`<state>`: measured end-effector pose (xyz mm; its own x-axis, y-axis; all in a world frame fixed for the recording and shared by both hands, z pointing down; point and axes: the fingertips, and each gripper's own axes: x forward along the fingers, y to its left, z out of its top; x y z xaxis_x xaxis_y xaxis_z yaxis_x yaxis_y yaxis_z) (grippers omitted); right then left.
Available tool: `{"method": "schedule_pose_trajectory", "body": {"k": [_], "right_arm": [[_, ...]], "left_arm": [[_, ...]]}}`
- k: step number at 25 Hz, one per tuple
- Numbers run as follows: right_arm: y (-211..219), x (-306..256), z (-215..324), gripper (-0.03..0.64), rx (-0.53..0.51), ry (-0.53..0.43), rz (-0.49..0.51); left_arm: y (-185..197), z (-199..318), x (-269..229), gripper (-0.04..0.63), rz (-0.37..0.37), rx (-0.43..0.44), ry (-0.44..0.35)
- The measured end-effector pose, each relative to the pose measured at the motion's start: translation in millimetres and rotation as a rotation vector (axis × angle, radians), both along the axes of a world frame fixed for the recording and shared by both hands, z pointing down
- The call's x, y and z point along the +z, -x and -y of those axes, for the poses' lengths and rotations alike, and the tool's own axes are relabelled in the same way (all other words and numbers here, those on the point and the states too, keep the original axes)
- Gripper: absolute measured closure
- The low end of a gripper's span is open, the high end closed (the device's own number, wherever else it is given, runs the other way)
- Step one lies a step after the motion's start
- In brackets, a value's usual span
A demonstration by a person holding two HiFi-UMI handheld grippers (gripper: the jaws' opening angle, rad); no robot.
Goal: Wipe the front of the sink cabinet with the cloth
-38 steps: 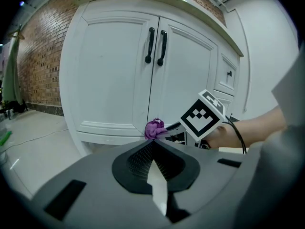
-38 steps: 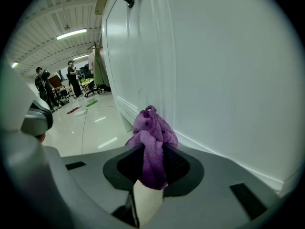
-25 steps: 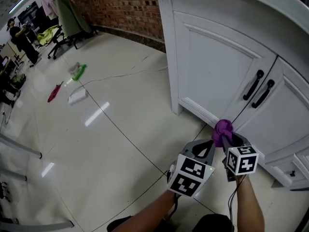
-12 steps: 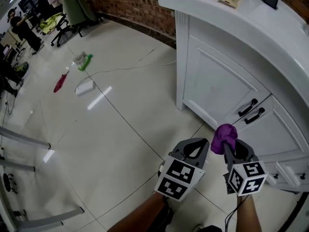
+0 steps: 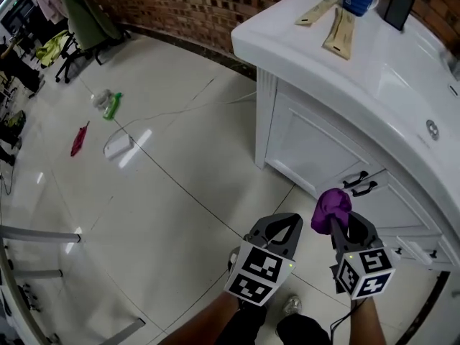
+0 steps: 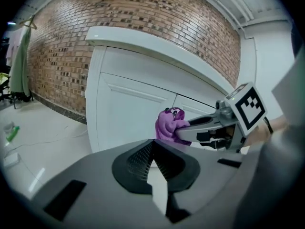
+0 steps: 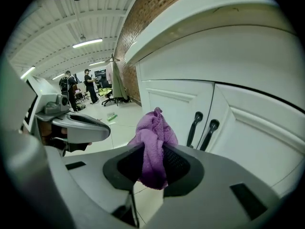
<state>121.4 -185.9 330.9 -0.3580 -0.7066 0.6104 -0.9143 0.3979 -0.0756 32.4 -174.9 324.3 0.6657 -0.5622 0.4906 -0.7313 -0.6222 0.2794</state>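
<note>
Head view: the right tongs point(image 5: 338, 225) clamp the purple cloth point(image 5: 330, 204) near the cabinet point(image 5: 309, 149), not touching it; the left tongs point(image 5: 282, 227) are beside them. Left gripper view: jaws clenched, empty. Right gripper view: cloth pinched, door handles point(image 7: 194, 125) ahead. Likely the approach step; next, press the cloth to a door and sweep

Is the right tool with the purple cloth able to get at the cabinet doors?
Probably yes: the right tool grips the cloth, and nothing stands between it and the cabinet doors.
</note>
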Motion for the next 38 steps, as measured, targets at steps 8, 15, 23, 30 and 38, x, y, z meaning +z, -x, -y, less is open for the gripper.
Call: {"method": "schedule_pose_trajectory", "body": {"k": [8,15,23,30,38], "right_arm": [[-30,-12,30,0.512,0.062,-0.036,0.046],[-57,-36,51,0.512,0.162,-0.116,0.116],[-65,-56,66,0.513,0.234,-0.251,0.147],[-49,-54,84,0.517,0.233,-0.313,0.121],[-3,-53,109,0.517,0.196,-0.372,0.092]], "left_arm": [[-38,59,0,0.591,0.011,0.07,-0.025],[-58,92,6,0.591,0.017,0.12,-0.043],[-58,109,32,0.591,-0.001,0.223,-0.132],[-40,118,31,0.591,-0.019,0.246,-0.261],[-2,125,24,0.591,-0.015,0.233,-0.364]]}}
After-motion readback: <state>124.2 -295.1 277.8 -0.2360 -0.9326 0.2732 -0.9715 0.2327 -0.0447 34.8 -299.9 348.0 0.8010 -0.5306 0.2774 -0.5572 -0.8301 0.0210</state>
